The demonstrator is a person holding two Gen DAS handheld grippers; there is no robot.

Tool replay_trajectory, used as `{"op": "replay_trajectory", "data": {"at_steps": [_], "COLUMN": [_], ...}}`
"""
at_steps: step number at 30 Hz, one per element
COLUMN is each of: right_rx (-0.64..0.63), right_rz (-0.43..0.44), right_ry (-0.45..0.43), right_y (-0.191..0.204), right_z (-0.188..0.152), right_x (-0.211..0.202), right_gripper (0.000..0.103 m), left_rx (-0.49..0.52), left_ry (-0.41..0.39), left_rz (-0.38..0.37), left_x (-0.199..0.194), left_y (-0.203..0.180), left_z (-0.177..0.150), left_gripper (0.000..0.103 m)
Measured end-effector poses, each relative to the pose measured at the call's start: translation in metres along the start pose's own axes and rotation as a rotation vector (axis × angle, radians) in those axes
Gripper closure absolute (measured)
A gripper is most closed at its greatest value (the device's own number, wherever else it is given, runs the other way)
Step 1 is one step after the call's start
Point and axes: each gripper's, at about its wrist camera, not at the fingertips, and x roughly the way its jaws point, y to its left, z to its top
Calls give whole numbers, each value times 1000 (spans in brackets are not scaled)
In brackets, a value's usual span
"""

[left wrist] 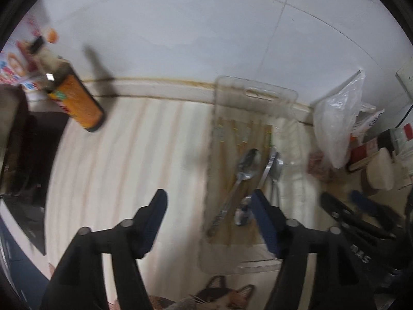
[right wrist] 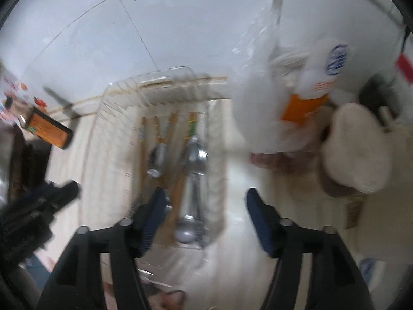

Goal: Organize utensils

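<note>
Left wrist: left gripper [left wrist: 209,206] jaws spread, empty, over the striped counter [left wrist: 116,168]; clear rectangular plastic tray [left wrist: 258,87] at 1 o'clock corrals steel spoons [left wrist: 246,166] and wooden chopsticks [left wrist: 224,139], long axes 12-to-6, bowls toward 12

Right wrist: right gripper [right wrist: 204,206] jaws spread, nothing held, hanging over the tray's right rim; utensils between 11 and 12 o'clock, likely parked parallel for sorting; one spoon bowl points to 6

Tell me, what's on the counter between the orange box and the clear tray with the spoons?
Nothing. In the left wrist view, only bare striped countertop lies between the orange box and the clear tray.
</note>
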Motion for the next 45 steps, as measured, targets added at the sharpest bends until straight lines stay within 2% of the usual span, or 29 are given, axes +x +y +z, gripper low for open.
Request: {"op": "replay_trajectory", "data": {"at_steps": [2,3,4,5,10,16,22,34,45], "right_rx": [-18,-23,-31,-40,-47,-27,16,38,47], "right_rz": [-39,-60,-71,-84,-101,-73,-20,62,67], "right_ry": [-23,-31,-39,-50,-93,-136,-186,-324,-438], "right_y": [-3,-6,-6,-7,-10,-16,-23,-10,-1], "right_z": [-12,-18,-24,-31,-55,-76,-102,-179,-234], "right_x": [-5,-7,-9,-12,-26,-63,-121,-253,-346], "right_gripper": [9,5,1,1,0,0,0,0,0], "left_rx": [12,13,17,21,30,22,31,97,150], "left_ry": [-35,-47,-61,-72,-105,-137,-166,-282,-331], "left_rz": [41,53,66,80,112,89,28,-119,-210], "left_x": [-7,-8,-10,-14,-27,-57,-103,-222,-294], "left_y": [2,5,6,6,4,7,13,30,37], "left_z": [-12,-14,-19,-25,-44,-64,-88,-143,-184], "left_gripper": [16,11,2,0,0,0,0,0,0]}}
